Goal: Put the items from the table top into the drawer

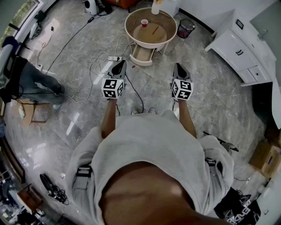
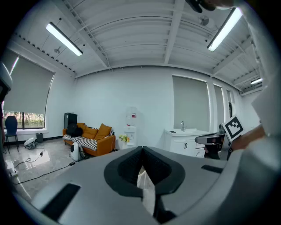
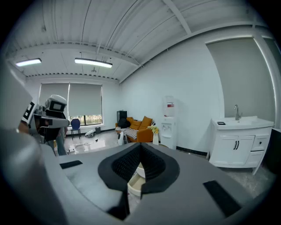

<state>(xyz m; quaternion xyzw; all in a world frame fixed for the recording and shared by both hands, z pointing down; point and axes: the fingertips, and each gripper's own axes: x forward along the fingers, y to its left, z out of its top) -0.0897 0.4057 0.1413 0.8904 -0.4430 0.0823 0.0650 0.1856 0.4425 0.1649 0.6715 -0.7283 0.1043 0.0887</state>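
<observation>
A round table (image 1: 131, 19) stands ahead of me in the head view. On it are a red cup (image 1: 144, 23), a thin reddish stick (image 1: 155, 30) and a white bottle (image 1: 155, 7) at the far rim. Its drawer (image 1: 142, 53) hangs open toward me, looking empty. My left gripper (image 1: 117, 68) and right gripper (image 1: 180, 70) are held level, well short of the table, both shut with nothing in them. In the left gripper view the gripper's (image 2: 142, 149) pads meet. In the right gripper view that gripper (image 3: 140, 147) is shut too, and the drawer (image 3: 134, 184) shows below it.
Cables and a power strip (image 1: 113, 58) lie on the floor left of the drawer. A mesh bin (image 1: 185, 27) stands right of the table, a white cabinet (image 1: 239, 50) further right. A person (image 1: 26, 81) stands at the left. An orange sofa (image 2: 90, 138) sits against the far wall.
</observation>
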